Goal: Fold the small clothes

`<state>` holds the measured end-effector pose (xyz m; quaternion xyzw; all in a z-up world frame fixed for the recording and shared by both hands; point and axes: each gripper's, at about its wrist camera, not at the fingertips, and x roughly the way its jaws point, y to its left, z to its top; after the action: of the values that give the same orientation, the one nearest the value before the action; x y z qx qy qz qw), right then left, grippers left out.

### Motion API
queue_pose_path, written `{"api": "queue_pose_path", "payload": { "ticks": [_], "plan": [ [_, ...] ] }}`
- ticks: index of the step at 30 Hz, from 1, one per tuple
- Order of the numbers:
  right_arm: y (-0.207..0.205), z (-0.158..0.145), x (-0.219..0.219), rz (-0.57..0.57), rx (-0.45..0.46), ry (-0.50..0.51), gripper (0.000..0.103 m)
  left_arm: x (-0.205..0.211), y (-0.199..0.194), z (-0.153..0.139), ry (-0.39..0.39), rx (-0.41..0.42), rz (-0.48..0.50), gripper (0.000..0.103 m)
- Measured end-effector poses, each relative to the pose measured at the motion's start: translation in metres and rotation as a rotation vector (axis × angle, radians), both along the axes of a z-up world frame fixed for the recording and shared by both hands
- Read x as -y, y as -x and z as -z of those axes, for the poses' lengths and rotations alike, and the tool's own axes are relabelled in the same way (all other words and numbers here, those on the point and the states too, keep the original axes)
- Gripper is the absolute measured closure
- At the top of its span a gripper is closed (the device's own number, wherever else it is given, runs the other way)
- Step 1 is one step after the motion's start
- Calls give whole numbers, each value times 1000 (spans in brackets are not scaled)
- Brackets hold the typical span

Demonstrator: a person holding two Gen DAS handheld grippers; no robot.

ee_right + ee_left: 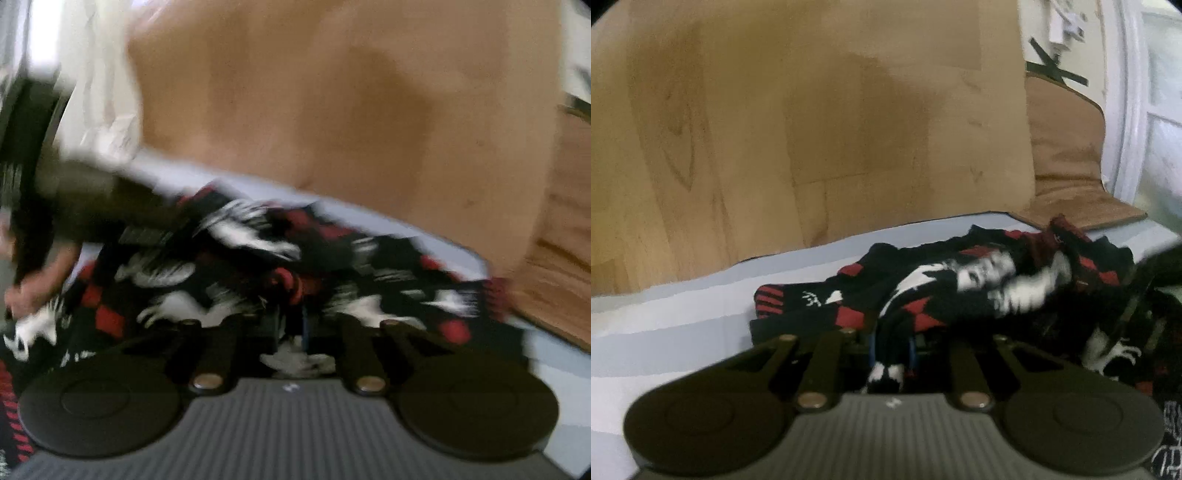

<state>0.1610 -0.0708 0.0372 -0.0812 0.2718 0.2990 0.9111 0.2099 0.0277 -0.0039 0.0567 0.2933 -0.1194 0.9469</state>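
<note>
A small black garment with red and white print [960,288] lies bunched on a pale blue-grey surface [672,332]. My left gripper [892,347] is shut on a fold of the garment at its near edge; cloth shows between the fingers. In the right wrist view the same garment [258,266] spreads across the surface, blurred by motion. My right gripper [291,336] is shut on the garment's near edge, with white-printed cloth pinched between the fingers. The other gripper and the hand holding it [44,280] show at the left of the right wrist view.
The pale surface [554,369] ends at an edge above a wooden floor [775,129]. A brown panel [1067,147] and a white door frame [1130,110] stand at the far right of the left wrist view. A white curtain-like cloth [99,92] hangs at upper left.
</note>
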Motion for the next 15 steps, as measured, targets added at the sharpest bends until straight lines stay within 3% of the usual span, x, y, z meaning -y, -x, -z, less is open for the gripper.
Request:
{"api": "queue_pose_path", "payload": {
  "ticks": [4, 8, 10, 12, 15],
  "plan": [
    [1, -21, 90, 260, -19, -245, 89, 17, 11, 0, -86, 36, 53, 85],
    [6, -32, 171, 489, -31, -548, 89, 25, 24, -8, -120, 63, 134, 71],
    [10, -42, 183, 525, 7, -586, 89, 17, 33, -24, -57, 106, 149, 64],
    [11, -51, 178, 499, 40, -588, 89, 5, 40, -39, 37, 144, 140, 48],
    [6, -58, 143, 390, 55, -542, 89, -15, 44, -54, 191, 155, 137, 47]
  ]
}}
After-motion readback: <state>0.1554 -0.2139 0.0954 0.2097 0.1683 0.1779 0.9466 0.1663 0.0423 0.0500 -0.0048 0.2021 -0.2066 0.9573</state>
